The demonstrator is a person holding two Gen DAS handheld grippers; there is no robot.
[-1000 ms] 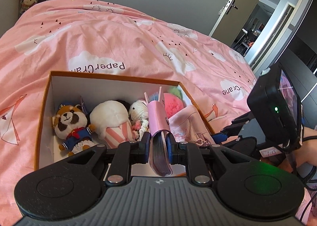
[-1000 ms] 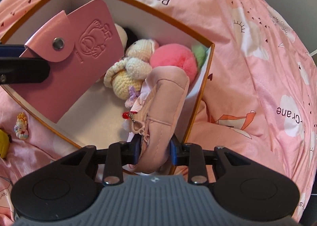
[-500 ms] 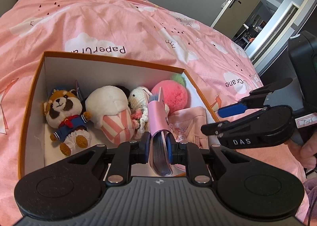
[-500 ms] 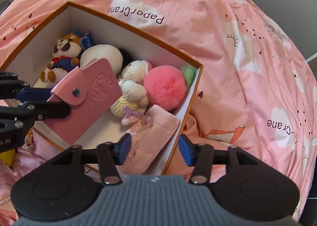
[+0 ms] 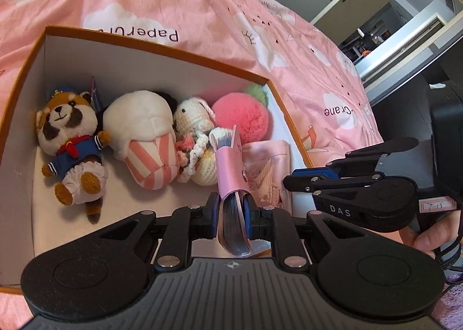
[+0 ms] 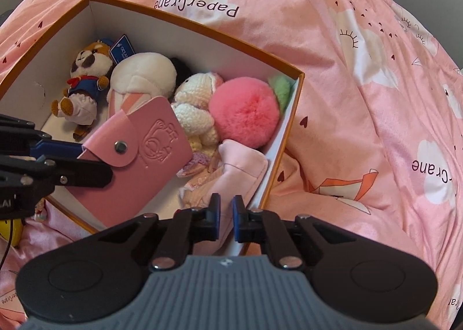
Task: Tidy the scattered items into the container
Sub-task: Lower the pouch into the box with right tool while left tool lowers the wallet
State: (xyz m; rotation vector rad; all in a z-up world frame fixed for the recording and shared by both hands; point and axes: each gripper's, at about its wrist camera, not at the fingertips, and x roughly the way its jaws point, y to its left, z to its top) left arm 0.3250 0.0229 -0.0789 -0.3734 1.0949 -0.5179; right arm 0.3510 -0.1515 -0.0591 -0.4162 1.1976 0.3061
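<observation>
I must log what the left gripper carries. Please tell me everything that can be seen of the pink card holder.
The pink card holder looks like smooth faux leather, with a flap closed by a metal snap and an embossed crest on its face. Grey card sleeves show at its open edges. It hangs tilted over the box, clamped at one end by the left gripper, touching nothing else that I can see.

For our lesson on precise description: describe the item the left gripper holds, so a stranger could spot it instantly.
Find the orange-rimmed box on the pink bedspread. Just above its near edge, the left gripper grips a pink card holder. Unlike the soft toys beneath, it is flat and smooth, with a snap-button flap and an embossed emblem.
</observation>
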